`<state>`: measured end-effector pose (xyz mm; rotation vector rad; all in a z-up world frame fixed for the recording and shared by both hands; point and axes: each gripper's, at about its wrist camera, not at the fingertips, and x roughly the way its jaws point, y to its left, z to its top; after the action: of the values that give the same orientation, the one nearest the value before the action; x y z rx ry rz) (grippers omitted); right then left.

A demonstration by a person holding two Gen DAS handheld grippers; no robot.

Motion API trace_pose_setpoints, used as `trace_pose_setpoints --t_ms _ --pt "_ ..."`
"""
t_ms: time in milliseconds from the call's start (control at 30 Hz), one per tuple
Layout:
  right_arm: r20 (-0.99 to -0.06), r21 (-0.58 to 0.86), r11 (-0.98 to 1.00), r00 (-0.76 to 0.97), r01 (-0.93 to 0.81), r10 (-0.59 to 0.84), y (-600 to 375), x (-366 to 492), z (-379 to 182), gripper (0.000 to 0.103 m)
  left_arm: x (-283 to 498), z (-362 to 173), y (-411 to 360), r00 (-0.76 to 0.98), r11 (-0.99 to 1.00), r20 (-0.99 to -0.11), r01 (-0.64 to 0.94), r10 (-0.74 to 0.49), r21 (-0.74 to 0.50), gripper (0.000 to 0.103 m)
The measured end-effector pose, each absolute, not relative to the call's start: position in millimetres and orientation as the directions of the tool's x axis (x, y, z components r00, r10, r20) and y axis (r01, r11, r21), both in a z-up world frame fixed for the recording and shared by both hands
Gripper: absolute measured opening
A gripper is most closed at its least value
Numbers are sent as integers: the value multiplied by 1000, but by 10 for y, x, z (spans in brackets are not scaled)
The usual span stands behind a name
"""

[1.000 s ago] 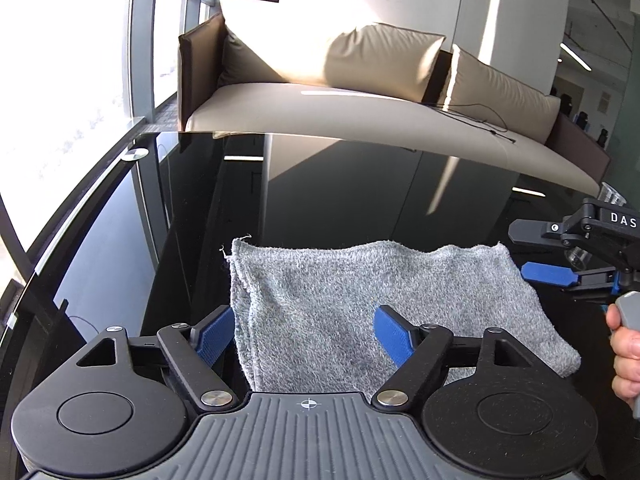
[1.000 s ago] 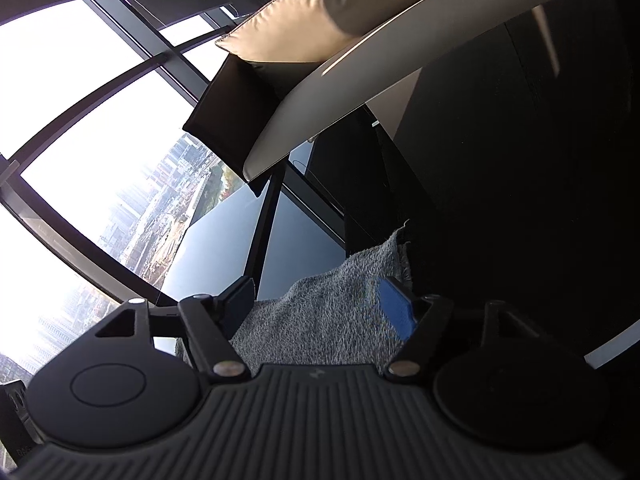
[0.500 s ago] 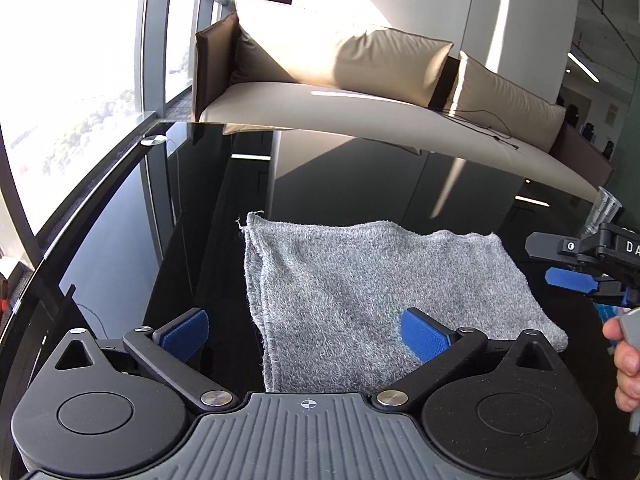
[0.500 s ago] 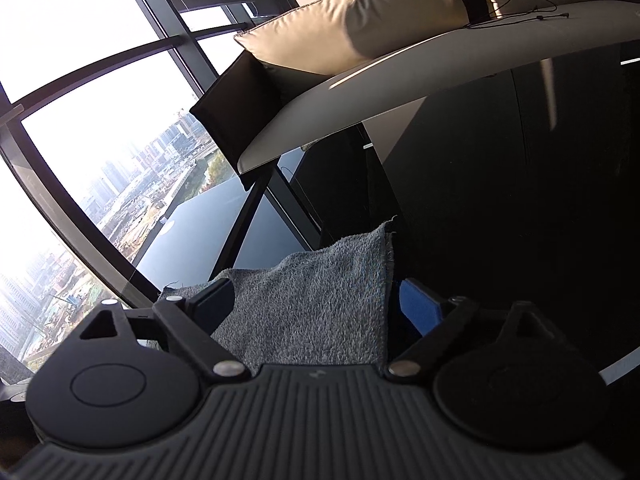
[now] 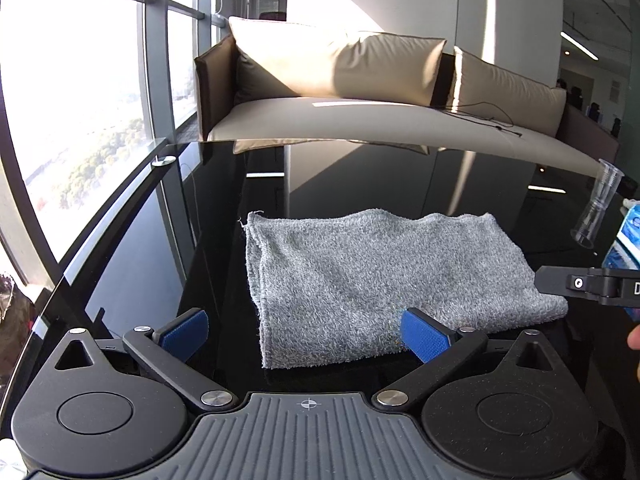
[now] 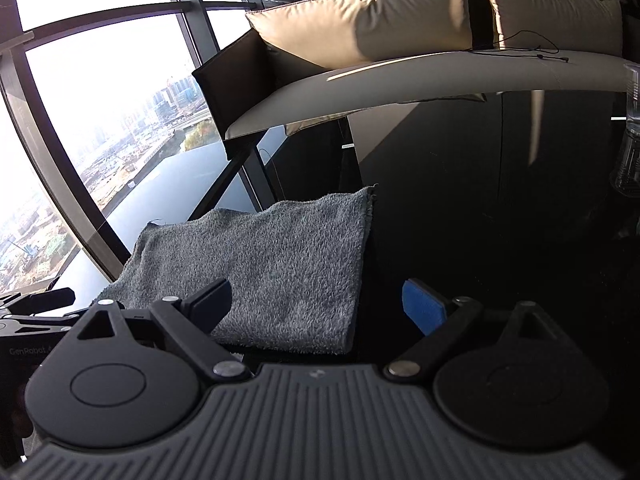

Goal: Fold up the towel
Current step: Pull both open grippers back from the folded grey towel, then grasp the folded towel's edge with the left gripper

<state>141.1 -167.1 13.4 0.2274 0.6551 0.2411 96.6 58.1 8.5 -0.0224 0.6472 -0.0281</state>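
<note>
A grey terry towel [image 5: 380, 280] lies folded into a flat rectangle on the glossy black table [image 5: 400, 184]. My left gripper [image 5: 306, 334] hangs open and wide just before the towel's near left corner, its blue pads [image 5: 186, 330] apart from the cloth. In the right wrist view the towel [image 6: 272, 264] lies ahead and to the left. My right gripper [image 6: 318, 306] is open at its near right corner, with nothing pressed between the pads. One black finger of the right gripper [image 5: 560, 286] reaches in beside the towel's right edge.
A clear plastic cup [image 5: 600, 208] and a blue and white packet [image 5: 628, 240] stand at the table's far right. A beige sofa [image 5: 360, 120] with cushions lies beyond the table. Tall windows [image 5: 80, 120] run along the left, by the table's curved edge [image 5: 120, 216].
Both grippers have opened wider and drawn back from the towel, which now lies flat and free. The right gripper has rolled back towards level.
</note>
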Motion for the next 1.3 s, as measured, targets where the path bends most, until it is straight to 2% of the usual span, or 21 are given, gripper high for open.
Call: trace_pose_setpoints --t_ms 133,367,600,800,867,1200,1300 --pt "-581 239 960 771 -143 260 -1667 1355 124 94 938 82 666 789 997 -612 -2 -49 -82 102" --pt "-592 222 965 768 -138 246 -1675 1377 92 94 941 63 672 785 997 -617 3 -47 -73 102" --pt "-599 199 970 766 -141 234 -1641 1386 81 94 952 45 651 771 994 -629 45 -99 -101 102" --pt "-600 198 970 765 -140 233 -1656 1381 96 94 971 32 686 749 985 -646 54 -149 -165 94" --pt "-599 197 970 766 -142 233 -1662 1374 107 94 979 28 698 743 982 -649 55 -161 -181 87" --pt "-595 205 969 768 -138 236 -1688 1347 124 94 1020 24 760 744 973 -647 16 -166 -232 85" --pt "-594 202 970 771 -134 231 -1697 1337 121 94 1030 23 748 747 975 -647 5 -152 -224 82"
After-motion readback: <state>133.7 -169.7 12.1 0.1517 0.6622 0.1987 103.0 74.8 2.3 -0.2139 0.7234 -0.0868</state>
